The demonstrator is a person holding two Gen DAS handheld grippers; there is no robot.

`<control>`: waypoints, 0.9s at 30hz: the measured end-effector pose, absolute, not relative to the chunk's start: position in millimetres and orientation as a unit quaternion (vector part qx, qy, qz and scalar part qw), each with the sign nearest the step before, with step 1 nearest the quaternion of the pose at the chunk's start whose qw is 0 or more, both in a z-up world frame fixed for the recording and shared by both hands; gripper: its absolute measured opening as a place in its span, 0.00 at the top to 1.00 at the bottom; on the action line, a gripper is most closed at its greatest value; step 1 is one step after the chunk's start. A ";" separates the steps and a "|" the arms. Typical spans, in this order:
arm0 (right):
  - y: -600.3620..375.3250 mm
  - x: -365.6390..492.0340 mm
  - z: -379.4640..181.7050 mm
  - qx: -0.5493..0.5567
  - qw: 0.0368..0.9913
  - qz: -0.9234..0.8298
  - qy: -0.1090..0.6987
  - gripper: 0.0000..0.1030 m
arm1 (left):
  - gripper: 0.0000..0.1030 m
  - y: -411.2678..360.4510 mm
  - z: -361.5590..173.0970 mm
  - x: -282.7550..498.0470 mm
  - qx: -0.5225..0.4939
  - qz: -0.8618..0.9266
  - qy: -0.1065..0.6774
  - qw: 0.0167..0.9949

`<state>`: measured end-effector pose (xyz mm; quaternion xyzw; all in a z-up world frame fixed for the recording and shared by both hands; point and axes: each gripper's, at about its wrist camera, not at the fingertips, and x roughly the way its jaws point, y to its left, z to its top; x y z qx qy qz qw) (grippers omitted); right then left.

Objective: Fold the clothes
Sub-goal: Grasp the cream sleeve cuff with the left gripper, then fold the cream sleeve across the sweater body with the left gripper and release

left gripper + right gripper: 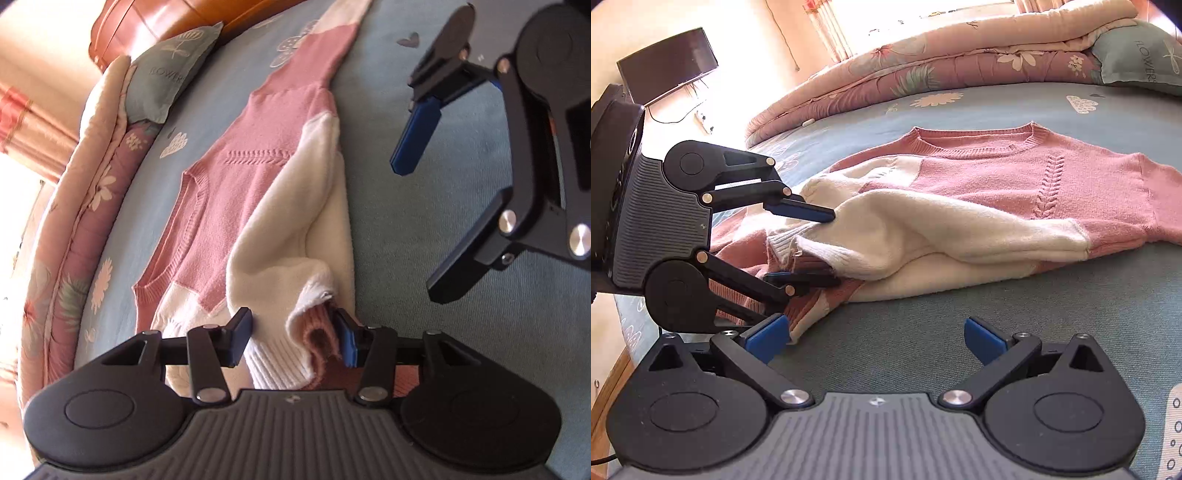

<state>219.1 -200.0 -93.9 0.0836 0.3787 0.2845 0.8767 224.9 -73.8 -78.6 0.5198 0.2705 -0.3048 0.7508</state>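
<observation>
Left wrist view looks along the left gripper (293, 341), whose 2 fingers (238, 341) stand spread with the white ribbed cuff (275, 363) of a sleeve bunched between them — the pads sit at either side of the cloth but are not pressed together, so I read them as released around it rather than clamped. The cuff belongs to a pink and white knitted sweater (236, 206) that lies front-up on the blue patterned bed sheet (424, 240), its long axis running away from the left gripper toward the far sleeve and the headboard side. Its near white sleeve (295, 221) is laid across the body, ending at the cuff right at the left fingers. Right wrist view shows the right gripper (877, 341) also spread wide and holding nothing, hovering over bare sheet just beside the sweater's lower edge; the garment lies ahead and to its left, so the left gripper is plainly the nearer one to the sleeve. In my judgement the coming move turns on that cuff: it lies straight ahead of the left fingers, already inside their gap. One sleeve over the chest would fit a fold under way. Readable writing — only "FLOWERS" on the grey-green printed cushion (173, 74) beside the floral quilt (923, 74).
</observation>
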 end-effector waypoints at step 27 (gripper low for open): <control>-277.8 146.1 -89.2 0.149 0.879 0.262 0.369 0.00 | 0.91 -84.1 31.3 174.8 0.192 -0.454 0.296 0.818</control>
